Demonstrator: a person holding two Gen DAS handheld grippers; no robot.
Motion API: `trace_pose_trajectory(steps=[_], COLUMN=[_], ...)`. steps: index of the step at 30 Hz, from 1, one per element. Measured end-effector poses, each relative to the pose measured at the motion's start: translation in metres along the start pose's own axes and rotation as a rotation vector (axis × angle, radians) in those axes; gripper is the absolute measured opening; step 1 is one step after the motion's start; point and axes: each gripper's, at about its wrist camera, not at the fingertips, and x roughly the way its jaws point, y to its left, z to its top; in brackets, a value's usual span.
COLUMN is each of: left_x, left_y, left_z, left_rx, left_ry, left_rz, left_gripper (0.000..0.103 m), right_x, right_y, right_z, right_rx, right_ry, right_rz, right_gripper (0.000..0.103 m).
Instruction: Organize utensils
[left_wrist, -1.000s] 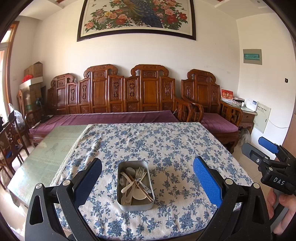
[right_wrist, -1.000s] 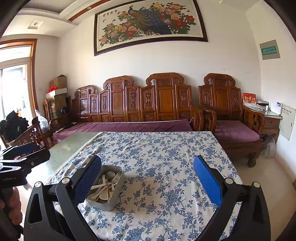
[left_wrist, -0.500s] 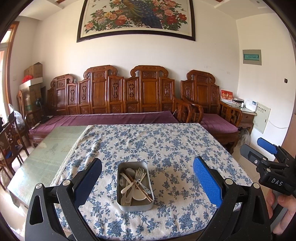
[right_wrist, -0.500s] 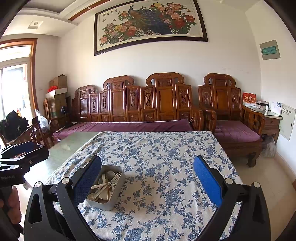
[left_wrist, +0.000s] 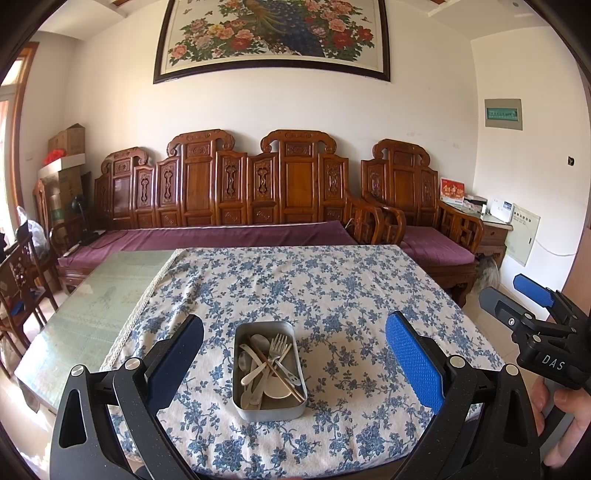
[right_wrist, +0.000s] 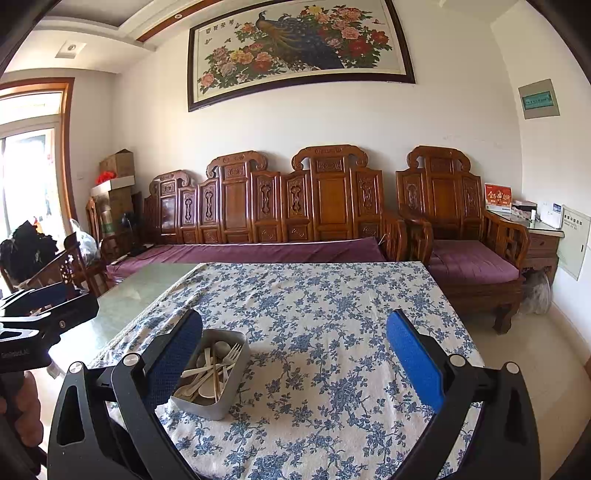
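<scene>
A grey metal tray (left_wrist: 240, 374) stands near the front edge of the table on a blue floral cloth (left_wrist: 314, 288). It holds a jumble of utensils: a fork (left_wrist: 277, 347), pale spoons (left_wrist: 255, 369) and chopsticks. My left gripper (left_wrist: 295, 354) is open and empty, held above the front edge with the tray between its fingers' lines. My right gripper (right_wrist: 295, 354) is open and empty, to the right of the tray (right_wrist: 232, 387), which sits by its left finger. The right gripper also shows at the right edge of the left wrist view (left_wrist: 532, 306).
The cloth covers the table's right part; bare green glass (left_wrist: 85, 314) lies to the left. A carved wooden sofa (left_wrist: 236, 206) and armchair (left_wrist: 417, 214) stand behind the table. A dark chair (left_wrist: 18, 280) stands at the far left.
Both grippers have stayed open and nearly still; the left wrist view has drifted very slightly.
</scene>
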Motion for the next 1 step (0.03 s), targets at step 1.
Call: trace_pose_trajectory(steps=[1], left_x=[-0.0001], left_y=[0.0004], left_z=[-0.0005], left_rx=[0.0], left_ry=[0.0], left_rz=[0.0], left_gripper=[0.095], right_x=[-0.0001], right_y=[-0.0003], right_z=[0.0002], right_rx=[-0.001], right_ry=[0.0], right_rz=[0.0], right_gripper=[0.1])
